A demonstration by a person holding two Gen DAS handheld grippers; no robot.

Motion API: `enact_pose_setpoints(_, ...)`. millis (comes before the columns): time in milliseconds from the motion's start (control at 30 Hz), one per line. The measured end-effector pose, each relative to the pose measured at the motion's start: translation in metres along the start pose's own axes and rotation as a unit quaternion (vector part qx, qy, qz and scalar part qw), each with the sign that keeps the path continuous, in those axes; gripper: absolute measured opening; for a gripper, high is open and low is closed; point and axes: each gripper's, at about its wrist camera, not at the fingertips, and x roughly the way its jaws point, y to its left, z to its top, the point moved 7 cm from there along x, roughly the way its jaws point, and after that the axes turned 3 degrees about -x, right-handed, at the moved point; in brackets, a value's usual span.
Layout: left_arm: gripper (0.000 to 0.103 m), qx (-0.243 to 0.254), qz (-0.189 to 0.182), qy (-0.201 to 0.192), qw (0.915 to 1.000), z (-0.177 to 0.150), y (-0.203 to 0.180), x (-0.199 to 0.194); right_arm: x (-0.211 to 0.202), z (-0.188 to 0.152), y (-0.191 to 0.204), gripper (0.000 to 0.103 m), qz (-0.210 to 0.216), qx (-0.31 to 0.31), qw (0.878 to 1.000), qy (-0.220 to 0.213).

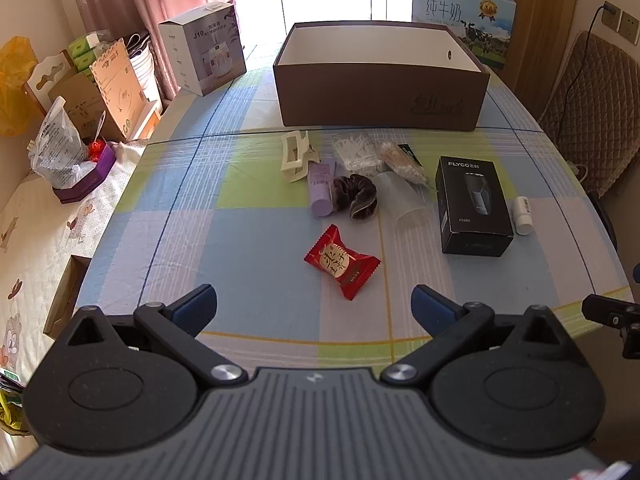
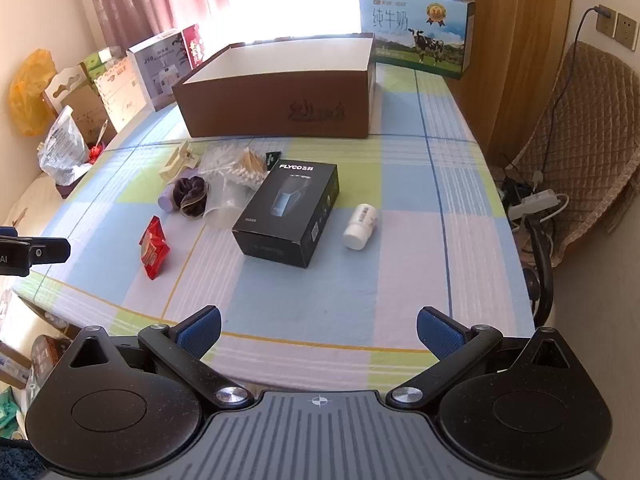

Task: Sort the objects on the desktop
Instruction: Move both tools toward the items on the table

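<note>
A table under a checked cloth (image 1: pixel 240 208) of blue, green and pale lilac squares filled both views, with pink curtains and a bright window at twelve o'clock. At the far end stood an open brown cardboard box (image 1: pixel 380 96), white inside, its long side facing the cameras and a faint dark print on the front. Behind it at one o'clock a blue carton (image 1: pixel 464 20) read "PURE MILK" beside a cow picture. At eleven o'clock a white carton (image 1: pixel 204 48) was marked "J10".

The loose things lay in a cluster just in front of the brown box. A black rectangular box (image 2: pixel 286 212) printed "FLYCO" lay flat; in the right wrist view its long axis ran from seven toward one o'clock. Just beside it at three o'clock a small white cylindrical bottle (image 2: pixel 360 226) lay on its side, cap toward the camera. A red crinkled sweet wrapper (image 1: pixel 342 262) with Chinese characters lay nearest the left gripper, apart from the rest. Farther off sat a dark velvety scrunchie (image 1: pixel 356 196) touching a lilac tube (image 1: pixel 321 190), a cream hair claw (image 1: pixel 296 156), a clear plastic cup (image 1: pixel 402 202) on its side, and bags of cotton swabs (image 1: pixel 358 152).

The left gripper (image 1: pixel 314 306) hung low over the near edge, blue ribbed pads spread wide, holding nothing. The right gripper (image 2: pixel 318 334) was likewise spread wide and empty
</note>
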Motion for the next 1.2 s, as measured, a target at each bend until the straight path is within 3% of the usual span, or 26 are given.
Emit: enact_pose_setpoints(1200, 0.102, -0.004, 0.0, 0.016, 0.9999, -0.0095, 0.0029, 0.0088, 0.005, -0.004, 0.0059, 0.101, 0.0, -0.002, 1.0, 0.011)
